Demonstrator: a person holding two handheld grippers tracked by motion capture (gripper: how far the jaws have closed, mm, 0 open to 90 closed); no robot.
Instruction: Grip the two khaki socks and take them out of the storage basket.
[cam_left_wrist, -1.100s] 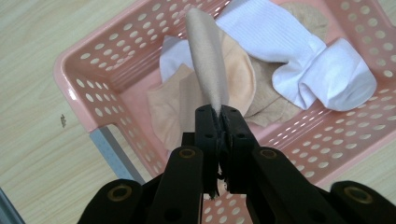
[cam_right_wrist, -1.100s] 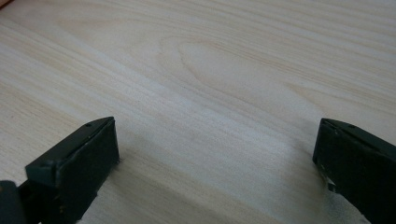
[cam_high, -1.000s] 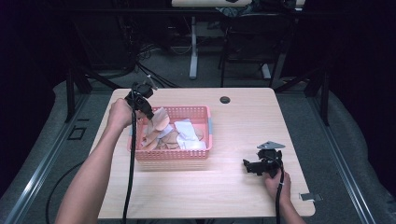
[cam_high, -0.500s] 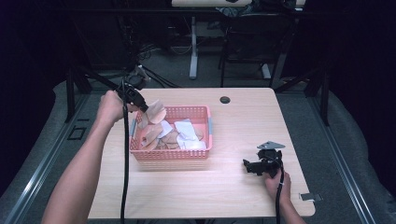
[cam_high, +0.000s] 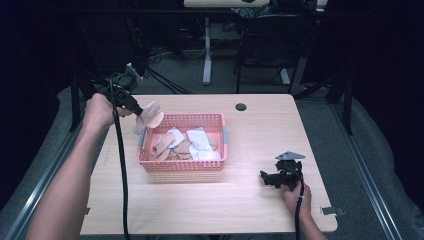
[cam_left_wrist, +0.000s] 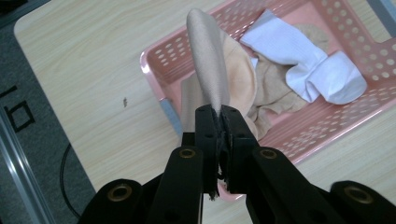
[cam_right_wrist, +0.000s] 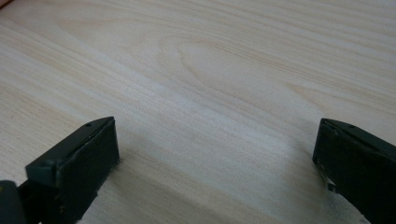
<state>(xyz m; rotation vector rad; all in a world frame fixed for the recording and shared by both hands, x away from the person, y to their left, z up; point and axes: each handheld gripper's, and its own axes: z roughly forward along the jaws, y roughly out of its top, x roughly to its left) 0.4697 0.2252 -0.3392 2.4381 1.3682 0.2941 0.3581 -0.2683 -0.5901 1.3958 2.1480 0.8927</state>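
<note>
My left gripper (cam_high: 137, 109) (cam_left_wrist: 219, 114) is shut on a beige sock (cam_high: 151, 116) (cam_left_wrist: 212, 70). The sock hangs above the far left corner of a pink basket (cam_high: 181, 166) (cam_left_wrist: 308, 135). Inside the basket lie white socks (cam_high: 200, 142) (cam_left_wrist: 308, 65) and more beige socks (cam_high: 165, 147) (cam_left_wrist: 268, 86). Over at the near right of the table (cam_high: 250, 200), my right gripper (cam_high: 265, 177) (cam_right_wrist: 215, 154) rests low with its jaws wide apart and only bare wood (cam_right_wrist: 210, 84) between them.
A round black grommet (cam_high: 241, 107) sits near the table's far edge. The left gripper's black cable (cam_high: 121, 170) trails down along the forearm. Beyond the table stand dark desk legs and chairs (cam_high: 270, 55) on grey floor.
My left gripper has lifted the beige sock up out of the basket and carried it toward the far left corner. The right gripper has stayed where it was.
</note>
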